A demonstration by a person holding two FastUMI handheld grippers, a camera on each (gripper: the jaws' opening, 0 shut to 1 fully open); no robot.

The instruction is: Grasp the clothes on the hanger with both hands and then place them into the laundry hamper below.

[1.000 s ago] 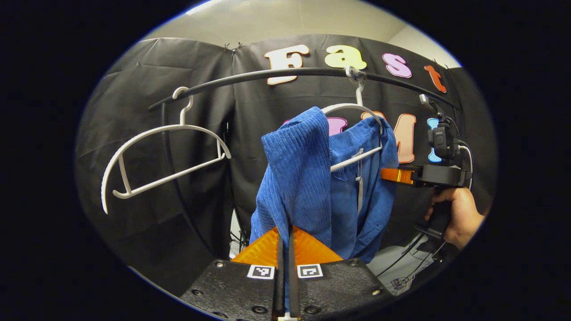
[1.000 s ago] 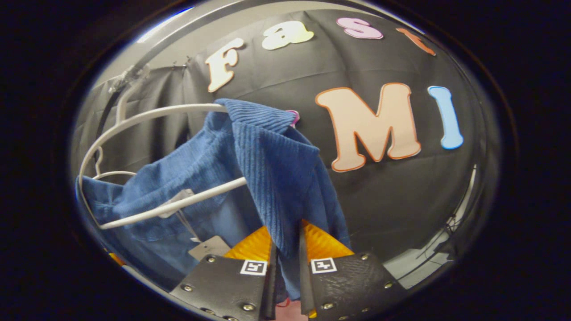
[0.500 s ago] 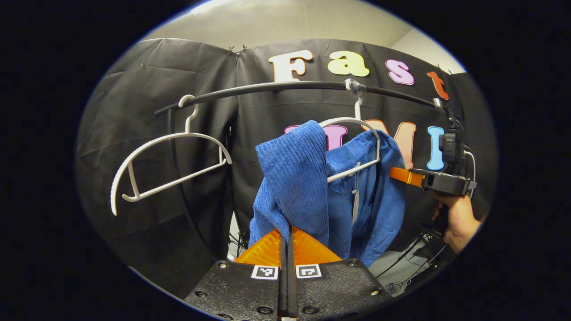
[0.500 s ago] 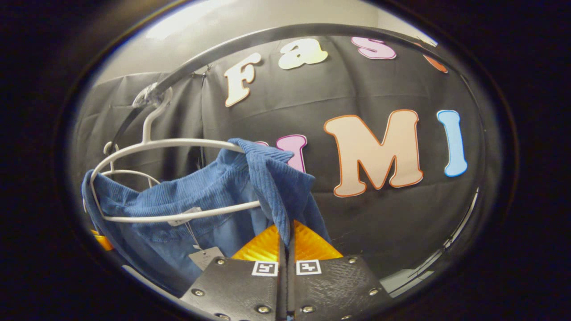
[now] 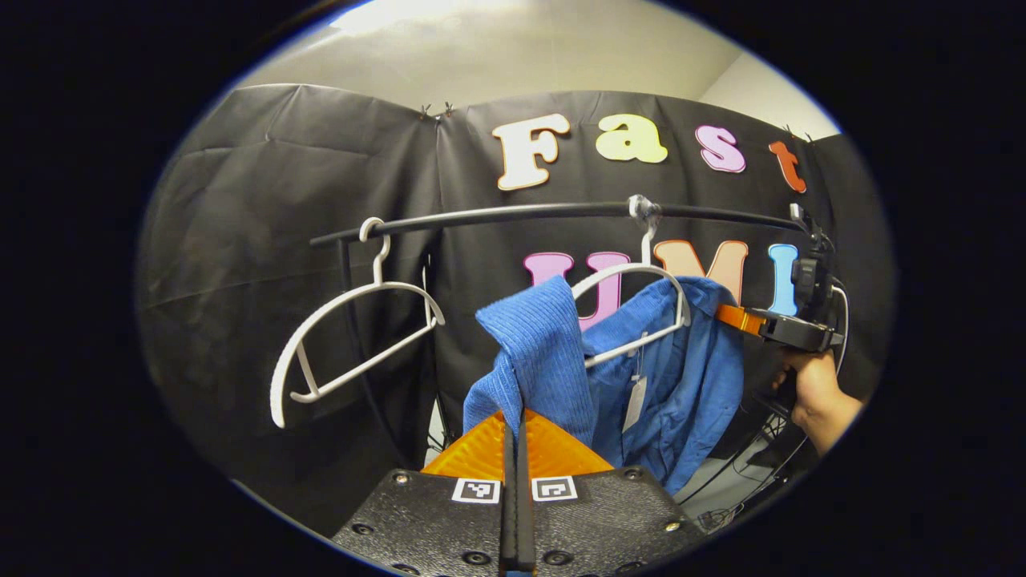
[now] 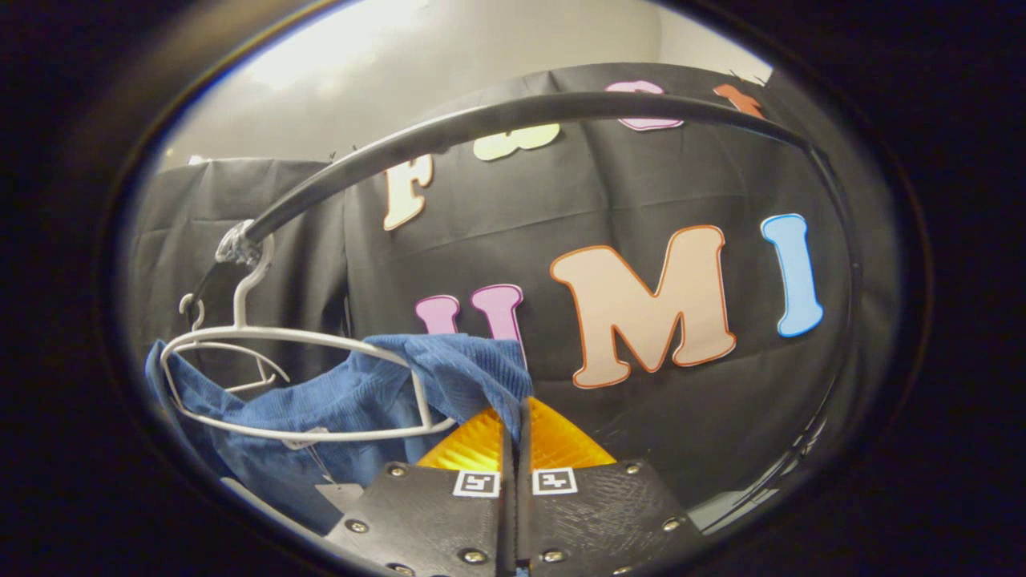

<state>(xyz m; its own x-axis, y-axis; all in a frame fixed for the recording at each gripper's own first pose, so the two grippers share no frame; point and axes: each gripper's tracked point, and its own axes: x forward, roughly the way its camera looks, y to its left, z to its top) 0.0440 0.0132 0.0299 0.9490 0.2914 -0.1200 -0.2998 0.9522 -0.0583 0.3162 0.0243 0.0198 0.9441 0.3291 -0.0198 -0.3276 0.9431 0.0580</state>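
A blue corduroy garment [image 5: 673, 385] hangs over a white hanger [image 5: 633, 276] on the black rail [image 5: 513, 216]. My left gripper [image 5: 514, 421] is shut on the garment's near shoulder, which stands up in a fold [image 5: 537, 344]. In the left gripper view the right gripper [image 5: 733, 316] grips the garment's far shoulder, held by a hand [image 5: 813, 393]. In the right gripper view the right gripper [image 6: 517, 409] is shut on a fold of blue cloth [image 6: 449, 369] that lies partly off the hanger's end [image 6: 417, 385].
A second white hanger [image 5: 345, 328] hangs bare on the rail's left end. The rail's post [image 5: 353, 320] runs down beside it. Cables [image 5: 745, 473] lie on the pale floor at the lower right.
Both grippers have drawn back and down with the garment's shoulders. The cloth has slid along the hanger towards its ends, and the rail and hanger now sit higher in both views.
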